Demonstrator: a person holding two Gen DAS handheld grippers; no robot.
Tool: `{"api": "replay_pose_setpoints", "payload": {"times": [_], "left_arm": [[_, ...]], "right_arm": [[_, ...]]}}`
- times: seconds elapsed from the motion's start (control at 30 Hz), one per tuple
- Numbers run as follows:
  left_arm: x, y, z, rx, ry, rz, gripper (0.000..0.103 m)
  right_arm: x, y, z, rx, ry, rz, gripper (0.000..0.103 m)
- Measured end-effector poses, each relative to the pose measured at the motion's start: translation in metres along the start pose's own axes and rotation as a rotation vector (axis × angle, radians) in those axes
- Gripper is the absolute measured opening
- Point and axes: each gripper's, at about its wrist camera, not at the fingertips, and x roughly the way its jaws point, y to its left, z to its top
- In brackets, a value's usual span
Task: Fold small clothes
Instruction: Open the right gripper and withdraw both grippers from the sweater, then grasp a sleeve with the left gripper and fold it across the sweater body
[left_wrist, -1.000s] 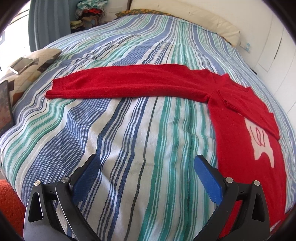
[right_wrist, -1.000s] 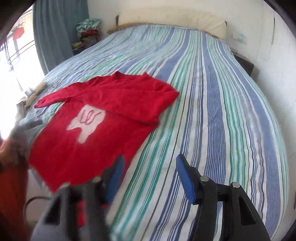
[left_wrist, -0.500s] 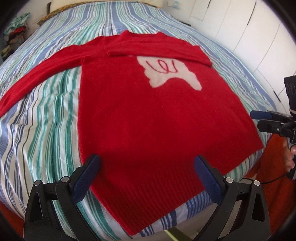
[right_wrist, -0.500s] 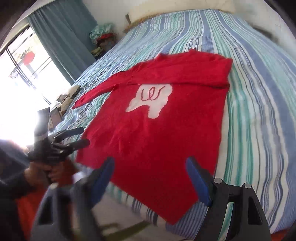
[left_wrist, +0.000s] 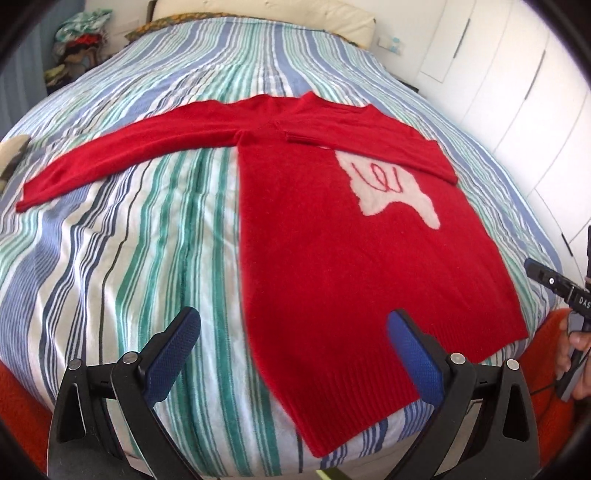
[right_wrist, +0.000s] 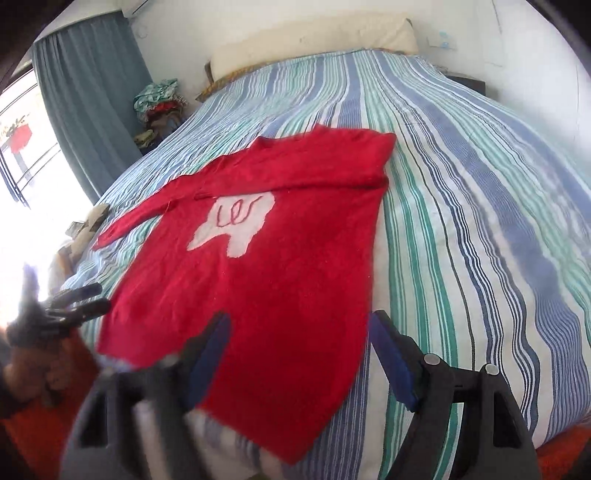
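A red sweater (left_wrist: 325, 236) with a white tooth patch (left_wrist: 391, 188) lies flat on the striped bed; it also shows in the right wrist view (right_wrist: 280, 258). One sleeve is folded across the chest (left_wrist: 369, 133), the other sleeve (left_wrist: 122, 155) stretches out to the left. My left gripper (left_wrist: 295, 339) is open and empty above the sweater's bottom hem. My right gripper (right_wrist: 299, 343) is open and empty above the hem near the sweater's right edge, and it also shows at the right edge of the left wrist view (left_wrist: 554, 284).
The striped bedspread (left_wrist: 147, 258) covers the whole bed. Pillows (right_wrist: 314, 40) lie at the headboard. White wardrobe doors (left_wrist: 517, 74) stand to the right, a curtain (right_wrist: 88, 92) and a clothes pile (right_wrist: 159, 103) to the left. Orange rug (right_wrist: 40, 417) by the foot.
Both grippers swung toward the sweater's hem at the foot of the bed. The left view then shifted back left. Both stayed open.
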Motion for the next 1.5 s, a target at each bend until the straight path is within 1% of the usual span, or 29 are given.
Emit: {"api": "replay_pose_setpoints", "payload": {"times": [0.07, 0.13, 0.23, 0.33, 0.57, 0.73, 0.8, 0.83, 0.9, 0.93, 0.97, 1.03, 1.07, 1.13, 1.17, 1.2, 1.23, 1.3, 1.4, 1.43, 1.47, 1.5], "left_arm": [[0.004, 0.013, 0.0, -0.048, 0.006, 0.02, 0.101], [0.004, 0.022, 0.002, -0.077, -0.003, 0.041, 0.101], [0.0, 0.031, 0.005, -0.106, -0.027, 0.062, 0.101], [-0.001, 0.037, 0.004, -0.124, -0.034, 0.069, 0.101], [-0.002, 0.04, 0.007, -0.128, -0.038, 0.072, 0.101], [-0.003, 0.052, 0.01, -0.18, -0.034, 0.06, 0.101], [-0.004, 0.061, 0.019, -0.192, -0.036, 0.043, 0.101], [-0.008, 0.07, 0.029, -0.196, -0.052, 0.038, 0.101], [-0.021, 0.097, 0.052, -0.233, -0.119, 0.066, 0.101], [-0.029, 0.116, 0.065, -0.271, -0.151, 0.081, 0.101], [-0.034, 0.138, 0.077, -0.323, -0.17, 0.08, 0.102], [-0.034, 0.187, 0.094, -0.446, -0.169, 0.062, 0.102], [-0.03, 0.212, 0.096, -0.517, -0.164, 0.072, 0.102], [-0.019, 0.257, 0.094, -0.654, -0.134, 0.096, 0.1], [-0.011, 0.275, 0.091, -0.715, -0.119, 0.095, 0.099], [-0.004, 0.291, 0.087, -0.769, -0.108, 0.087, 0.097], [0.002, 0.304, 0.083, -0.816, -0.103, 0.074, 0.09], [0.013, 0.32, 0.076, -0.889, -0.114, 0.05, 0.081], [0.018, 0.33, 0.079, -0.952, -0.18, 0.021, 0.08], [0.02, 0.33, 0.081, -0.959, -0.192, 0.02, 0.076], [0.022, 0.332, 0.085, -0.958, -0.193, 0.026, 0.07], [0.024, 0.333, 0.088, -0.949, -0.187, 0.036, 0.049]], "right_arm": [[0.001, -0.004, 0.002, 0.015, -0.002, -0.005, 0.076], [0.001, -0.007, 0.003, 0.03, -0.009, -0.002, 0.076], [-0.002, -0.013, 0.004, 0.058, -0.024, 0.005, 0.076], [-0.003, -0.017, 0.003, 0.069, -0.031, 0.002, 0.076], [-0.002, -0.009, 0.003, 0.04, -0.038, -0.015, 0.076], [-0.003, -0.008, 0.002, 0.029, -0.046, -0.022, 0.076], [-0.002, -0.008, 0.002, 0.029, -0.043, -0.023, 0.076], [-0.002, -0.007, 0.002, 0.029, -0.045, -0.022, 0.076], [-0.003, -0.007, 0.002, 0.028, -0.051, -0.022, 0.076], [-0.003, -0.007, 0.002, 0.026, -0.052, -0.021, 0.076], [-0.003, -0.007, 0.002, 0.024, -0.051, -0.021, 0.076], [-0.002, -0.007, 0.001, 0.019, -0.047, -0.022, 0.076], [-0.002, -0.007, 0.002, 0.019, -0.046, -0.022, 0.076], [-0.001, -0.008, 0.003, 0.021, -0.044, -0.02, 0.076], [0.0, -0.008, 0.003, 0.023, -0.043, -0.018, 0.076], [0.001, -0.007, 0.003, 0.024, -0.042, -0.017, 0.076], [0.001, -0.007, 0.003, 0.022, -0.041, -0.017, 0.076], [0.003, -0.005, 0.003, 0.014, -0.033, -0.019, 0.076], [0.007, -0.001, 0.002, -0.008, -0.014, -0.027, 0.076], [0.008, 0.001, 0.001, -0.015, -0.008, -0.028, 0.076], [0.01, 0.002, 0.001, -0.022, -0.003, -0.029, 0.076], [0.011, 0.004, 0.001, -0.029, 0.002, -0.029, 0.076]]}}
